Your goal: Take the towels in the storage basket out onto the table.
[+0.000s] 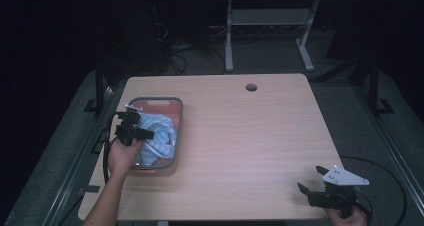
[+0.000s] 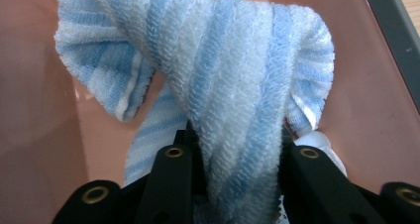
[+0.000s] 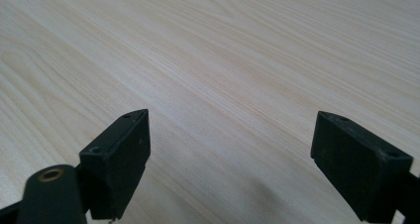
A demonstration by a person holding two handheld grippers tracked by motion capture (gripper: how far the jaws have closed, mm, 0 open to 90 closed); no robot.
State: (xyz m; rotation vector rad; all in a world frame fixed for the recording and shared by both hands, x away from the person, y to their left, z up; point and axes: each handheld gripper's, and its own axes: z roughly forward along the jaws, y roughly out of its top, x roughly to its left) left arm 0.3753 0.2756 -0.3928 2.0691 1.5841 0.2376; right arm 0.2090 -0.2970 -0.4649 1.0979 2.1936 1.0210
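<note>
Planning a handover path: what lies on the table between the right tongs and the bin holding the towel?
Nothing: in the high view, bare wooden table runs from the right tongs to the bin with the striped towel.

Right gripper (image 3: 230, 149) over bare wooden table (image 3: 237, 50), two black jaws wide apart, nothing between them, pale grain running across behind.

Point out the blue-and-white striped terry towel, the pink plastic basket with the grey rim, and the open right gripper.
Blue-and-white striped terry towel (image 2: 237, 80), left gripper view, its bunched middle.
Pink plastic basket (image 1: 155, 100), high view, far rim.
Right gripper (image 1: 310, 178), high view, between its fingertips.
</note>
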